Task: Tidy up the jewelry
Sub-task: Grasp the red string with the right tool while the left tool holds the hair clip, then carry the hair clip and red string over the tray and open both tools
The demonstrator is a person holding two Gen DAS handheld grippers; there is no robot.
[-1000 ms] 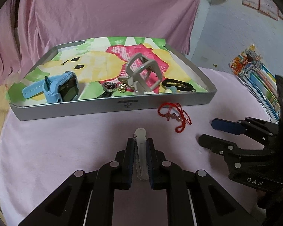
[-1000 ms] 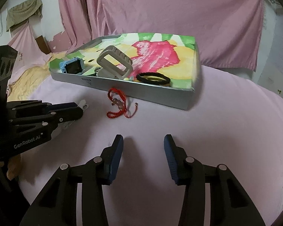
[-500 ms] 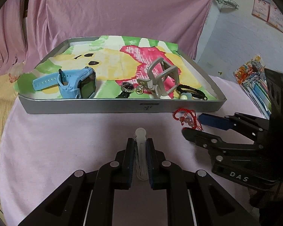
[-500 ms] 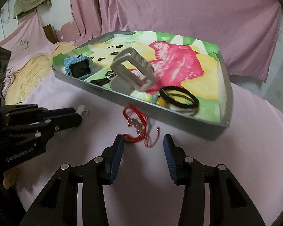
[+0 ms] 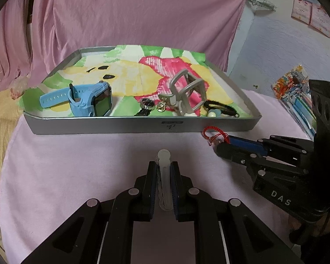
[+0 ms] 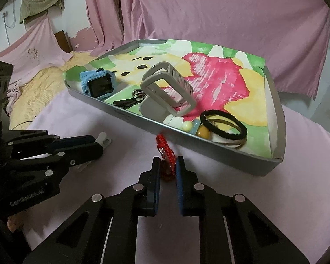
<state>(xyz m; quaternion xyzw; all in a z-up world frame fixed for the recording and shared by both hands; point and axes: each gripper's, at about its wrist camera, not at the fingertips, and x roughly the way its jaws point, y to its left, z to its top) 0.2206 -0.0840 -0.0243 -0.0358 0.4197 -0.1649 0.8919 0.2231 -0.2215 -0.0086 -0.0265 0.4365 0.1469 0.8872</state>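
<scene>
My left gripper [image 5: 164,171] is shut on a white translucent hair clip [image 5: 164,167] and holds it low over the pink cloth, short of the tray [image 5: 121,127]. It also shows in the right wrist view [image 6: 99,142]. My right gripper [image 6: 167,169] has closed on the red cord bracelet [image 6: 165,151], which lies on the cloth just before the tray's front wall [image 6: 220,154]. In the left wrist view the bracelet [image 5: 214,133] sticks out past the right gripper [image 5: 224,145].
The tray holds a blue smartwatch [image 5: 88,99], a grey watch band [image 5: 187,94], a black hair tie [image 6: 223,124], small rings [image 5: 147,104] and beads [image 6: 203,131]. Colourful booklets [image 5: 297,96] lie at the right. Pink curtains hang behind.
My right gripper moved forward to the red bracelet and closed its jaws around it. My left gripper stayed shut on the clip and shifted slightly.
</scene>
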